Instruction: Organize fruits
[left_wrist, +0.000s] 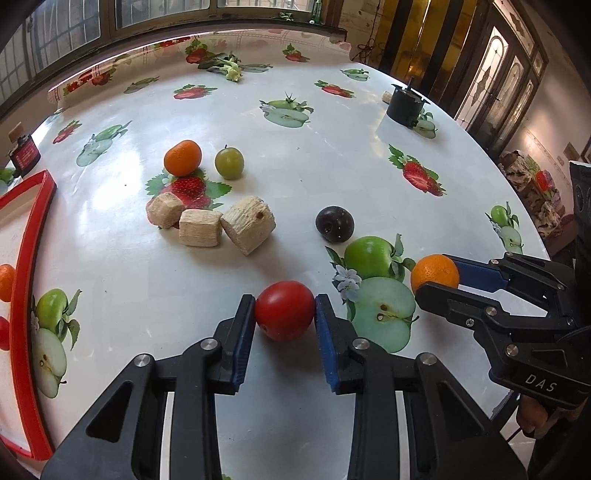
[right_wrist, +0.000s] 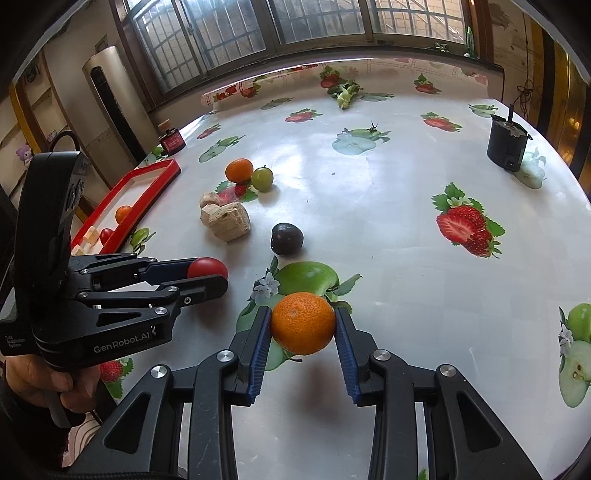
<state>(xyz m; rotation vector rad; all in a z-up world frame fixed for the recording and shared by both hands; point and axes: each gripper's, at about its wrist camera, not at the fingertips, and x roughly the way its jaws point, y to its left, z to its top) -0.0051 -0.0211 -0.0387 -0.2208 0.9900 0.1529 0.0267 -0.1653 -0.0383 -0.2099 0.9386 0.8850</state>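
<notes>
My left gripper (left_wrist: 284, 308) is shut on a red tomato (left_wrist: 283, 310), low over the table; it also shows in the right wrist view (right_wrist: 207, 268). My right gripper (right_wrist: 303, 325) is shut on an orange tangerine (right_wrist: 303, 323) and holds it just above the cloth; it shows in the left wrist view (left_wrist: 435, 273) too. A dark plum (left_wrist: 334, 224), a second tangerine (left_wrist: 183, 157) and a green plum (left_wrist: 229, 163) lie farther out. A red-rimmed tray (right_wrist: 147, 192) at the left holds a tangerine (right_wrist: 123, 213) and a small red fruit (right_wrist: 106, 235).
Three pale woody chunks (left_wrist: 210, 223) lie mid-table. A black cylinder (left_wrist: 405, 105) stands at the far right, a small red-labelled box (left_wrist: 24, 153) at the far left. A green sprig (left_wrist: 227, 68) lies by the window. The fruit-print cloth (left_wrist: 332, 166) covers the table.
</notes>
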